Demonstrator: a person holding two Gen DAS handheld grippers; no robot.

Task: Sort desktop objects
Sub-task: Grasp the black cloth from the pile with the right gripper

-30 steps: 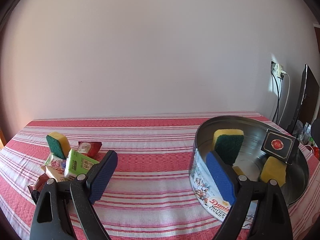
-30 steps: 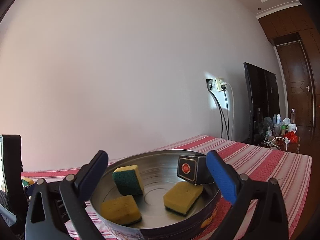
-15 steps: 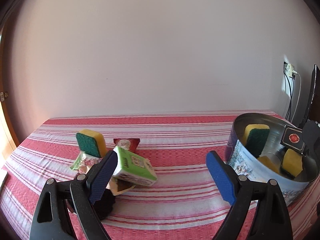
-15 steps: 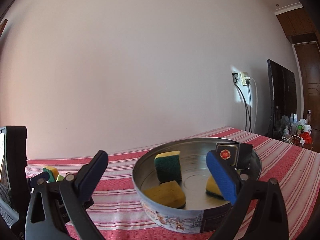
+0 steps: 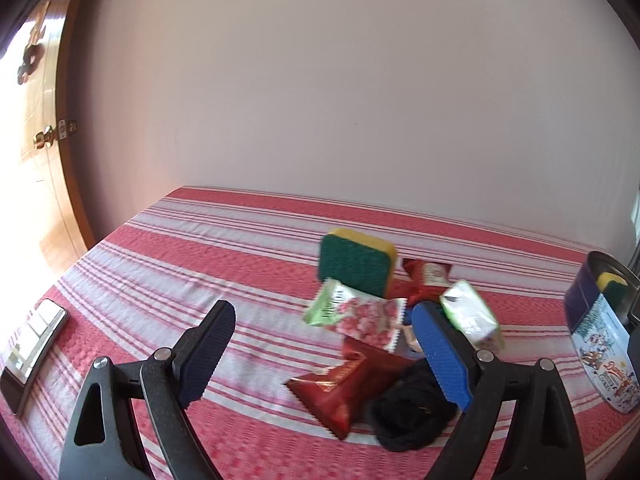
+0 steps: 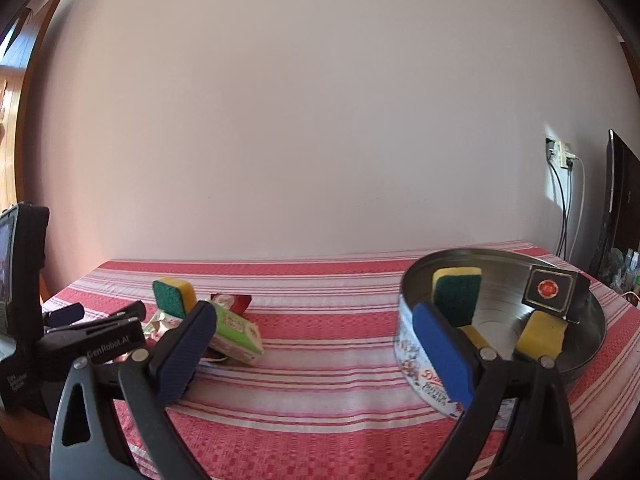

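Left claw [image 5: 324,344] wide and empty above the bench [image 5: 200,264] pile; sponge [image 5: 356,270] at the pile's far edge, propped on packets: likely light, soft, springy, best pinched across its green and yellow faces.

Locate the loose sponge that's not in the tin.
The loose sponge stands at the far end of the snack pile, green face toward the left wrist camera, left of the cookie tin in the right wrist view.

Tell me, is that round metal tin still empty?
No, the tin already holds three yellow-and-green sponges, one leaning on its wall, plus a small black box.
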